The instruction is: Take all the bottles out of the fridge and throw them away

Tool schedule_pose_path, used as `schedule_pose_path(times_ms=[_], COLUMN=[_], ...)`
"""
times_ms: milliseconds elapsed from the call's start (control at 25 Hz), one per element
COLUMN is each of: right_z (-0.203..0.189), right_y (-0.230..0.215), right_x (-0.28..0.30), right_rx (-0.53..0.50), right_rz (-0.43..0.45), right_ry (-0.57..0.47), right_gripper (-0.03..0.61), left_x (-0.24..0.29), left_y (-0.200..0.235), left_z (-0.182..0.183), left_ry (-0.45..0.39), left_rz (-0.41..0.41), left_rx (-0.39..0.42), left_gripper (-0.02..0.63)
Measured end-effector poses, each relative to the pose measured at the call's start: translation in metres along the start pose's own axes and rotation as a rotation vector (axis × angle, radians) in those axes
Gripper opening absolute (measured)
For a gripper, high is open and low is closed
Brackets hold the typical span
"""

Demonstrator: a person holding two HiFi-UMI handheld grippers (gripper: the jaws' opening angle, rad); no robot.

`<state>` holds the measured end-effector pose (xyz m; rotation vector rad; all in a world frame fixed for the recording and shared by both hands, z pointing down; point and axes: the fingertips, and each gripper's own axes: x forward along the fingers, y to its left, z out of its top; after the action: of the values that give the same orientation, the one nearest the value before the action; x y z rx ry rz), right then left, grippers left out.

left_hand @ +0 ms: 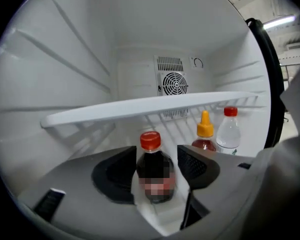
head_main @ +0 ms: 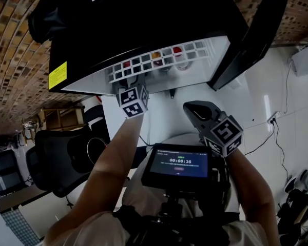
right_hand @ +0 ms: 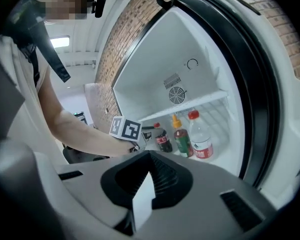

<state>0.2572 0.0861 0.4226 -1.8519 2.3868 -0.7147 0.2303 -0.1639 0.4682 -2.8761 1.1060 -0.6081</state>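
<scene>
A brick wall [head_main: 10, 45] backs the open white fridge [left_hand: 65, 84]. 3 bottles stand on its floor under the shelf [left_hand: 140, 106]: a dark cola bottle [left_hand: 152, 171], a yellow-capped bottle [left_hand: 205, 134] and a clear bottle [left_hand: 229, 131]. The left gripper [left_hand: 157, 166] is inside the fridge, jaws wide around the cola bottle without squeezing it. The right gripper [right_hand: 147, 176] is outside, closed and empty.

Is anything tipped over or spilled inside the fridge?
No, nothing stands out. The cola bottle, the yellow-capped bottle and the clear water bottle all stand upright with their caps on, in a row below the white shelf. No puddle shows around them.
</scene>
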Motion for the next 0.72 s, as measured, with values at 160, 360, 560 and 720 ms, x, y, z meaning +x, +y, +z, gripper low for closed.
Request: schedule_pose_path(times_ms=[160, 360, 560, 720], right_z=[-0.004, -0.008, -0.014, -0.016], right_y=[-0.005, -0.006, -0.002, -0.001], right_x=[-0.004, -0.006, -0.007, -0.006], right_rx=[0.002, -0.001, -0.007, -0.008], right_rz=[-0.013, -0.02, -0.017, -0.02], right_ry=[0.018, 0.042, 0.064, 0.07], right_gripper=[0.003, 0.003, 0.003, 0.003], left_x=[0.007, 0.021, 0.028, 0.031], left_y=[0.007, 0.008, 0.008, -0.005], left_z=[0.007, 0.007, 0.002, -0.01], left_ry=[-0.053, -0.052, -0.038, -0.012], left_rz=[0.023, 0.02, 0.009, -0.052], left_rx=[-0.051, -0.103, -0.117, -0.11], left_gripper=[0.265, 0.282, 0.276, 0.39])
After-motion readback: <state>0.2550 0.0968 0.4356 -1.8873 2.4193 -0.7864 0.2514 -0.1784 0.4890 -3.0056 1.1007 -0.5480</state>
